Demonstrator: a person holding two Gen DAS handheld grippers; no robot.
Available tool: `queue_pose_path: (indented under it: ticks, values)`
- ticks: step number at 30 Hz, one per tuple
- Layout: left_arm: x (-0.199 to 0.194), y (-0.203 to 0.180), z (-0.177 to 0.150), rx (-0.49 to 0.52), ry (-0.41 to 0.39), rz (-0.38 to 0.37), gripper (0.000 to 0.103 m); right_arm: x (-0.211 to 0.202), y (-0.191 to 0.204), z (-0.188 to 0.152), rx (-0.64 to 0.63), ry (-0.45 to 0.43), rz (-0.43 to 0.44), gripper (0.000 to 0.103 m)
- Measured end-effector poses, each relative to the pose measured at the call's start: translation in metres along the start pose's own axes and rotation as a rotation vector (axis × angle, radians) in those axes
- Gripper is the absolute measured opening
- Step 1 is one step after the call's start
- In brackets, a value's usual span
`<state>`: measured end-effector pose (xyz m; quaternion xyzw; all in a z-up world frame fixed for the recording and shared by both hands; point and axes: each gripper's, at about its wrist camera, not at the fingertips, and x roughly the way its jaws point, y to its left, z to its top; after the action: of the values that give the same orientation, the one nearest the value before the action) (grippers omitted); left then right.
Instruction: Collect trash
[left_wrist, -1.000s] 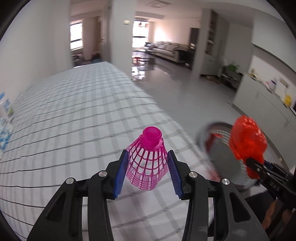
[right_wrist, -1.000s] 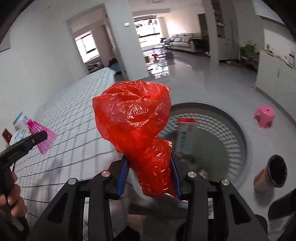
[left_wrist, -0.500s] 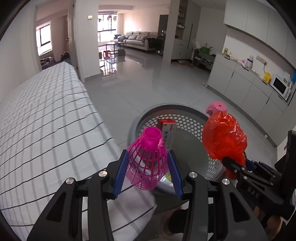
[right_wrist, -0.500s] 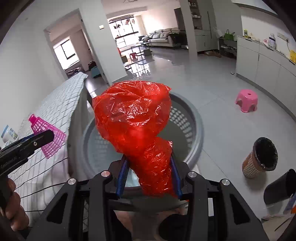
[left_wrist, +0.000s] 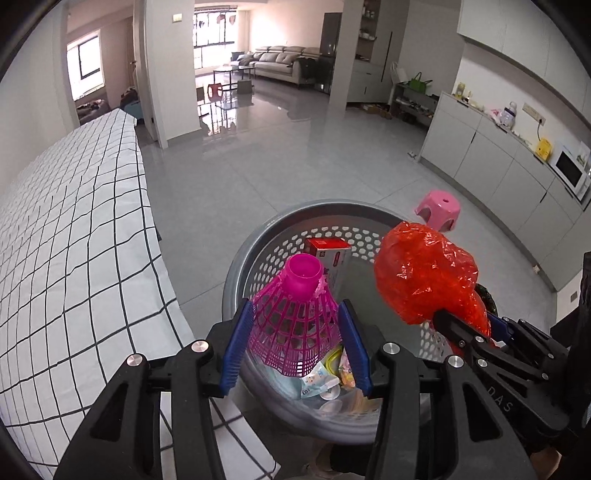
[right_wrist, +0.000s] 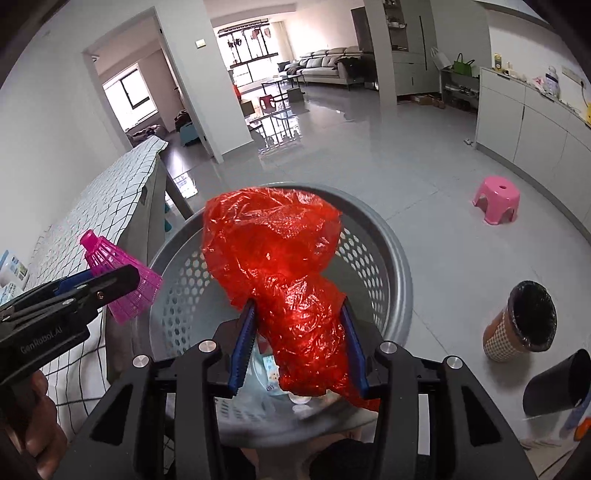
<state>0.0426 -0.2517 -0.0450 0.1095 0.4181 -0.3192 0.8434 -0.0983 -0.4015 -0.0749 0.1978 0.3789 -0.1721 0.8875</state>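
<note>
My left gripper (left_wrist: 295, 343) is shut on a pink plastic shuttlecock (left_wrist: 295, 317) and holds it over the near rim of a grey perforated basket (left_wrist: 325, 210). The basket holds a red-topped box (left_wrist: 328, 254) and several wrappers (left_wrist: 321, 380). My right gripper (right_wrist: 297, 343) is shut on a crumpled red plastic bag (right_wrist: 280, 258) above the same basket (right_wrist: 384, 243). The bag also shows in the left wrist view (left_wrist: 424, 277), right of the shuttlecock. The shuttlecock (right_wrist: 122, 277) and left gripper (right_wrist: 74, 291) show at the left of the right wrist view.
A table with a white checked cloth (left_wrist: 66, 251) stands left of the basket. A pink stool (right_wrist: 496, 199), a checked bin with a black liner (right_wrist: 524, 321) and a black cup (right_wrist: 554, 384) sit on the grey floor to the right. Cabinets (left_wrist: 498, 162) line the right wall.
Both grippers have swung right from over the table to above the basket, each still holding its item. The basket's inside has come into view below them.
</note>
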Motion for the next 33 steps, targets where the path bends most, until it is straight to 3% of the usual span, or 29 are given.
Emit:
queue_pose_path:
  ticks: [5,8,24,33]
  values:
    - [0.001,0.004,0.006,-0.018,-0.002,-0.003,0.054,0.003,0.0,0.008,-0.003,-0.009,0.012,0.055]
    - [0.0,0.004,0.007,-0.024,-0.012,0.004,0.065,0.002,-0.003,0.011,0.008,-0.016,0.014,0.06]
    - [-0.005,-0.001,0.007,-0.03,-0.03,0.023,0.078,-0.007,-0.009,0.006,0.039,-0.018,0.002,0.061]
    - [-0.016,0.0,0.006,-0.027,-0.056,0.057,0.089,-0.018,-0.003,0.0,0.03,-0.038,-0.011,0.07]
